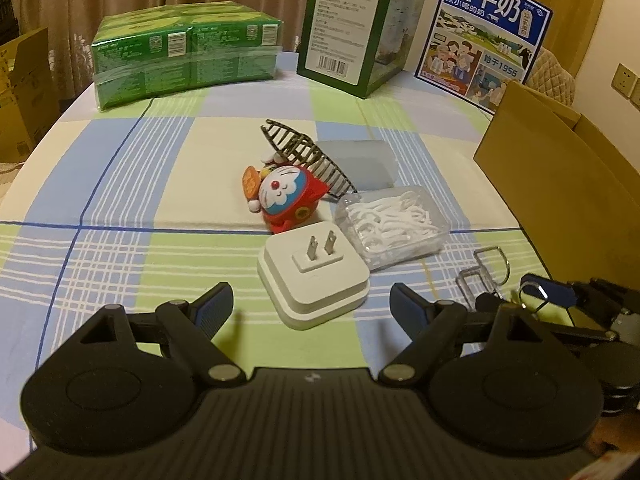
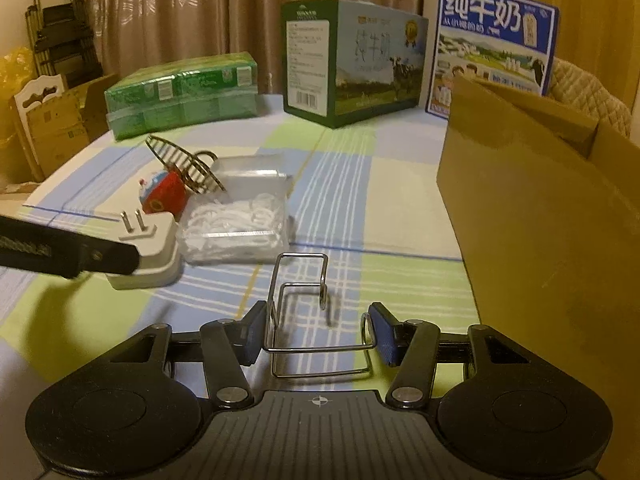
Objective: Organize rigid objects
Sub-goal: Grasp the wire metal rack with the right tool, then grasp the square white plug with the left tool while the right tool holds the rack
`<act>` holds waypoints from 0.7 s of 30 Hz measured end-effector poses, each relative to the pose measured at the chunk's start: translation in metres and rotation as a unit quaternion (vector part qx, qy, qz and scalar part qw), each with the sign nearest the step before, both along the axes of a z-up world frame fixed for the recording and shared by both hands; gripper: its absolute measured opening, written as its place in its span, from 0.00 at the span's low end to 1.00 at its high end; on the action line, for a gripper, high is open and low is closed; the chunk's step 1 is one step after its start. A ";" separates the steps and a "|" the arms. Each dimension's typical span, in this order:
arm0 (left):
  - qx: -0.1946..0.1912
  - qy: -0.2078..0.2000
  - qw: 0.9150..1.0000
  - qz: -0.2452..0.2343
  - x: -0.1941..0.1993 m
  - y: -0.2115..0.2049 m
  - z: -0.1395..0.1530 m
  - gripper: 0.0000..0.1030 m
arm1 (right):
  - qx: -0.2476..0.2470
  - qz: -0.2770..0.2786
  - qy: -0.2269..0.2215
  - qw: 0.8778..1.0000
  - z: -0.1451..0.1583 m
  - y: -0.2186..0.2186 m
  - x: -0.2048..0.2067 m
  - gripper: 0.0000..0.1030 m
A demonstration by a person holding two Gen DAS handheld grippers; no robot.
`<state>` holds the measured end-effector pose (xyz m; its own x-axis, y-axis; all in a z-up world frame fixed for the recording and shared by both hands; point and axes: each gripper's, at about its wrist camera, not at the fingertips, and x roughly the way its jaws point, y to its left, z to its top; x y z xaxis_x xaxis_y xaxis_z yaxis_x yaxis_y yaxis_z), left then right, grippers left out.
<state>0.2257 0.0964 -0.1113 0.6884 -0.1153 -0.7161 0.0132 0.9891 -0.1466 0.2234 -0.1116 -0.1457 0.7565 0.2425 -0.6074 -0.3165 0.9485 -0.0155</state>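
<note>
**Wire rack caught between right gripper's pads on checked tablecloth**

Nearest the right wrist camera, the right gripper [image 2: 320,336] clamps a bent wire rack [image 2: 304,316], both blue pads pressed against its thin chrome frame. The rack is a shiny loop-and-hook shape, see-through, sitting low over the blue, green and cream checked tablecloth [image 2: 340,200]. The left gripper [image 1: 312,304] hangs with jaws wide apart and nothing between them, just short of a white plug adapter [image 1: 314,278] lying with its two metal prongs up. Just beyond sit a clear box of white floss picks [image 1: 394,226] and a red-and-blue cartoon cat toy [image 1: 284,196], a dark metal hair claw [image 1: 308,156] leaning against it. To the right stands an open cardboard box [image 2: 540,208]. Farthest back are a green tissue pack [image 1: 184,56], a green milk carton [image 1: 348,28] and a blue milk carton [image 1: 484,36] before brown curtains.
</note>
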 end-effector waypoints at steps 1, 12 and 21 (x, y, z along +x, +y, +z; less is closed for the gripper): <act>0.001 -0.002 1.000 0.000 0.001 -0.001 0.000 0.80 | -0.001 0.004 -0.001 1.000 0.003 0.000 0.000 0.49; 0.005 -0.010 1.000 0.012 0.025 -0.012 -0.013 0.78 | 0.016 -0.005 -0.002 1.000 0.014 -0.009 0.003 0.49; 0.032 0.004 0.999 0.002 0.028 -0.013 -0.020 0.63 | 0.027 -0.013 0.007 1.000 0.014 -0.014 0.004 0.49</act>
